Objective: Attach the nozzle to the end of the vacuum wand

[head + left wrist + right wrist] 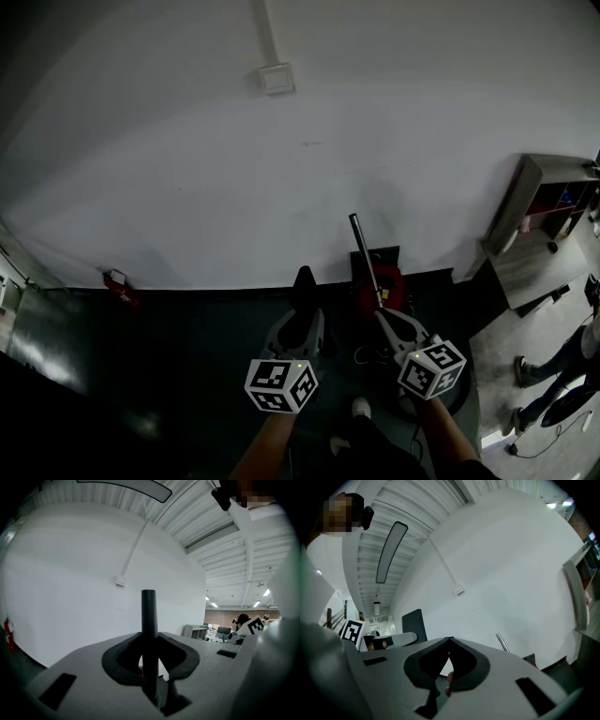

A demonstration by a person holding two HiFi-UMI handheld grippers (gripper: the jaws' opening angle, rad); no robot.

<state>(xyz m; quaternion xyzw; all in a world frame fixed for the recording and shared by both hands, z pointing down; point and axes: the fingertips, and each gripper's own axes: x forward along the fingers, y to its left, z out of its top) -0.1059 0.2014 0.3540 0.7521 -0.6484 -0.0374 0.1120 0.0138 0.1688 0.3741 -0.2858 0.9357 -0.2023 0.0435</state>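
Nearest in the head view, the left marker cube point(281, 384) and right marker cube point(431, 367) sit over the person's forearms at the near edge. The left gripper point(303, 317) carries the black nozzle point(305, 284) upright. The right gripper point(386, 319) lies just near of the vacuum wand point(366, 255), a silver tube rising toward the far white wall point(187, 141) from a red vacuum body point(386, 284) on the dark floor.

Left gripper view: the jaws are clamped on the nozzle, which stands up between them.

Right gripper view: the jaws are fully together with nothing gripped. The wand shows beyond them to the right, clear of the pads.

Judgement: the nozzle is in hand and alignment is the current step. The nozzle sits left of the wand, apart from its free top end. The next move calls for bringing the nozzle in line with that end and pushing it on. The right gripper would likely need to open and steady the tube.
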